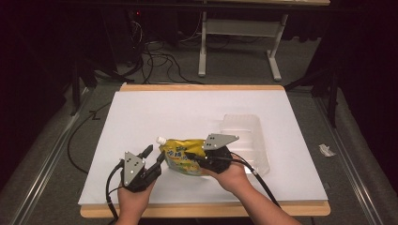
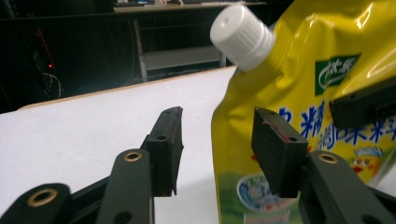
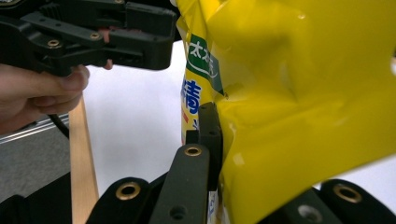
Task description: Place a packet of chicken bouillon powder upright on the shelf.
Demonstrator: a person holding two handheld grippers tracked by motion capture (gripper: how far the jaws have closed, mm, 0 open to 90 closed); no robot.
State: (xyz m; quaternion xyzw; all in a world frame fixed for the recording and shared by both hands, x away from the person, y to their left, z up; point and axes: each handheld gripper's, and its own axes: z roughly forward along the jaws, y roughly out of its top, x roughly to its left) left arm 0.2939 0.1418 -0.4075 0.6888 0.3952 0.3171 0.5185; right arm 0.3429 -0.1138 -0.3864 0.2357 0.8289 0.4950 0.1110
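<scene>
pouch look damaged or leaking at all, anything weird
No leak or spill shows. The yellow pouch is creased and dented where the right gripper is shut on it, as soft packs do. Its white cap is on. The left gripper stands open at the pouch's edge, not pinching it. The clear tray sits empty.

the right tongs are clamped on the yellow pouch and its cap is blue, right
Not quite: the cap is white, not blue, as the left gripper view shows. The rest holds: the right tongs are clamped on the yellow pouch.
</scene>
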